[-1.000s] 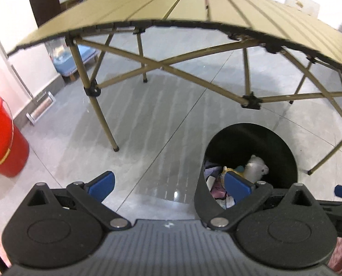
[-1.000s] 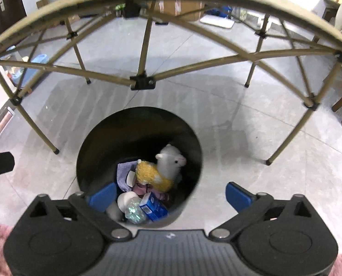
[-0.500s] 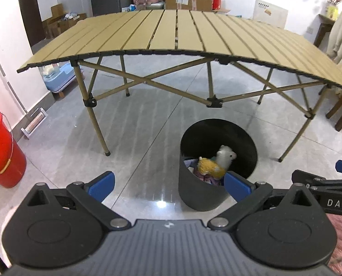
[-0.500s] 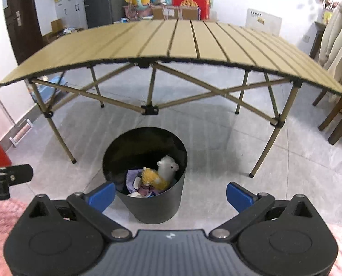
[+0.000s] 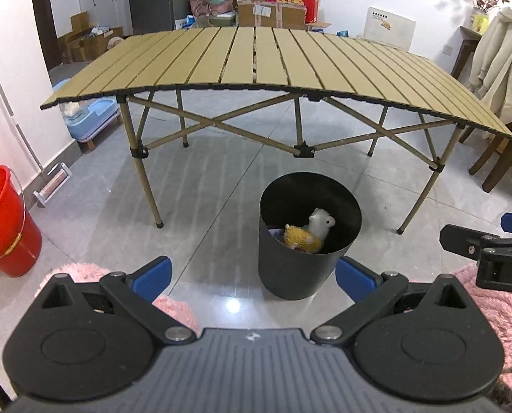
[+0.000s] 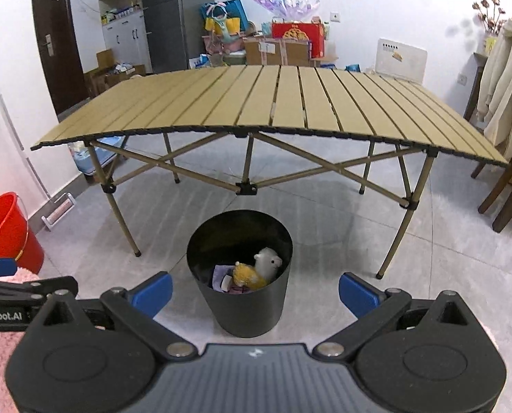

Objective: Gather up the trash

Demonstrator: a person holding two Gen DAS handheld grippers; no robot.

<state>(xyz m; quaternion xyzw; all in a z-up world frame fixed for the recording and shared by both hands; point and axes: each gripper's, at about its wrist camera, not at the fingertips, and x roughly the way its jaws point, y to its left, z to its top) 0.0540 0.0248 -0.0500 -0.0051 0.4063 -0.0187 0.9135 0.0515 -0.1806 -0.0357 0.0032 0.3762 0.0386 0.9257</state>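
Both tools sit nearest the cameras: the left gripper [image 5: 252, 277] has its blue-padded fingers [image 5: 151, 273] spread wide and carries nothing, and the right gripper [image 6: 255, 290] is spread just as wide, also empty. Pink fuzzy fabric [image 5: 497, 309] shows low beside each of them.

Just beyond the fingertips, a black cylindrical trash bin [image 6: 245, 313] stands upright on the grey tiled floor [image 5: 194, 206]. In the right wrist view it sits between the two fingers; in the left wrist view it stands towards the right finger. Inside it lies a small plush alpaca with a white head and yellow body [image 6: 256, 270], resting on crumpled purple and white scraps [image 6: 221, 278] whose nature cannot be made out.

Off to the left, a red plastic bucket [image 5: 4, 220] stands near the white wall.

Behind the bin rises a tan slatted folding table with crossed metal legs [image 6: 273, 103]; its top is bare. To its right, a cream coat [image 6: 503, 79] hangs over a dark wooden chair [image 6: 507, 186].

Farthest back, cardboard boxes [image 6: 276, 50], a red gift box [image 6: 297, 34] and coloured bags are stacked against the far wall, beside a dark brown door [image 6: 56, 44].
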